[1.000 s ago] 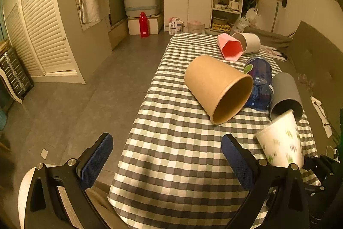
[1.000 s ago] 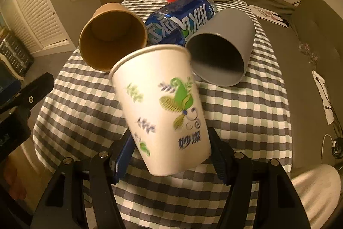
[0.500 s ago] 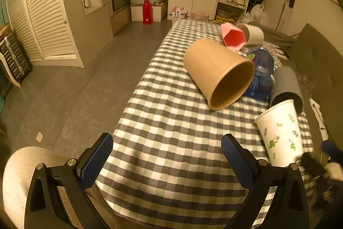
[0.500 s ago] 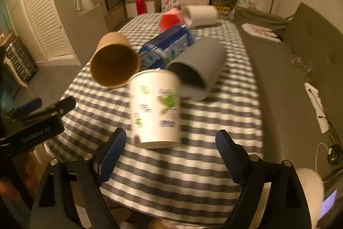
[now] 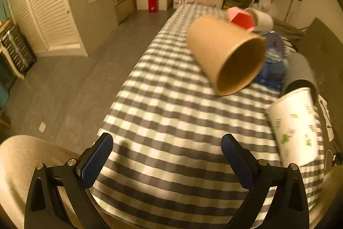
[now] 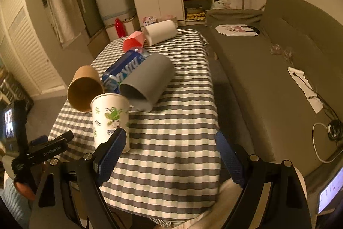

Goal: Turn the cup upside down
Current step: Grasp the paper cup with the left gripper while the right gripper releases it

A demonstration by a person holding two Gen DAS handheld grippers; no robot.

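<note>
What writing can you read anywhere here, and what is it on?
"GenRobot.AI": on the left gripper's black body, seen from the right wrist.
White cup: blue print under the leaves, too blurred.
Blue can: large white characters, unreadable.
Cabinet label: too small.

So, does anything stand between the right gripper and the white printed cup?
Nothing visible does. The right gripper is open, and the white printed cup stands just beyond its left finger. The brown cup and the grey cup lie behind it, on the far side.
</note>
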